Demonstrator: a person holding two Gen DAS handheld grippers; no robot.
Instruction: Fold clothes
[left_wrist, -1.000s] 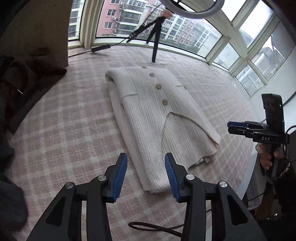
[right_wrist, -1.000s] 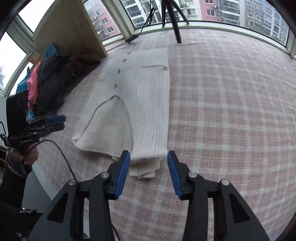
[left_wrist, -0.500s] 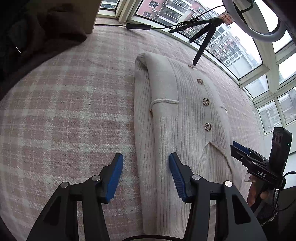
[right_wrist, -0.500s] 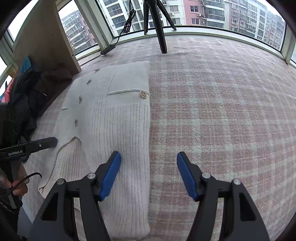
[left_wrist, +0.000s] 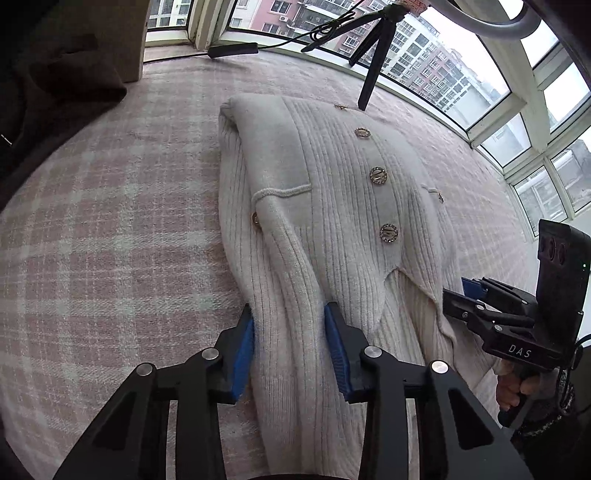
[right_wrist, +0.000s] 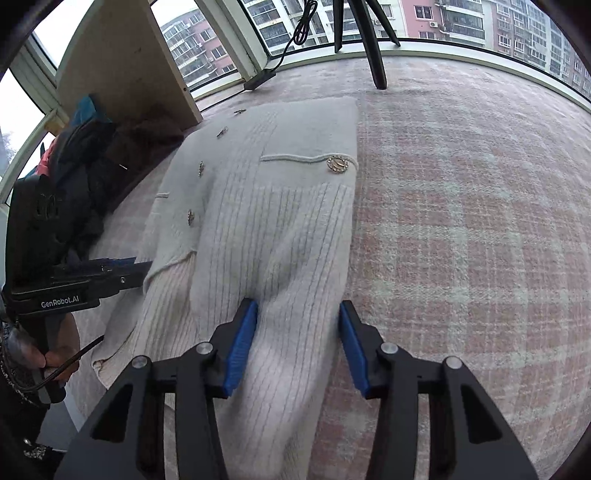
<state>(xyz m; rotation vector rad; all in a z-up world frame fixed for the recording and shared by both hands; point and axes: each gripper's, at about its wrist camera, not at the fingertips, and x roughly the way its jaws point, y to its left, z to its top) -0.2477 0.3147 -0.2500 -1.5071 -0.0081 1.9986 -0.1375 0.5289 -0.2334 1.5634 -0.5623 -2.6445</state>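
On the pink plaid tabletop (left_wrist: 92, 229), your cream ribbed cardigan (left_wrist: 332, 206) lies buttoned side up with its sides folded in, its collar end toward the windows and its hem toward you. Your left claw (left_wrist: 290, 345) sits low over the garment's left folded edge: the blue pads (left_wrist: 242, 350) stand apart with a raised ridge of knit running between them, and the fabric touches or nearly touches both inner faces, but they are not pressed together on it. Your right claw (right_wrist: 297, 341) does the same on the right folded edge, its blue pads (right_wrist: 238, 349) spread wide with the ribbed cloth humped up between them; the left pad touches the knit, while the right pad stands at the garment's border beside the bare plaid cloth.

From the left wrist view you see the right claw's body just beside the hem, gripped by your hand (left_wrist: 517, 387). From the right wrist view the other device reaches in toward the left hem.

Metal buttons (left_wrist: 378, 174) run down the cardigan's middle, and one more (right_wrist: 338, 163) sits at the pocket trim on the right panel. A black tripod leg (left_wrist: 371, 79) stands just past the collar end. A pile of dark clothes (right_wrist: 77, 173) lies well apart at the left, beside a wooden panel (right_wrist: 122, 62).
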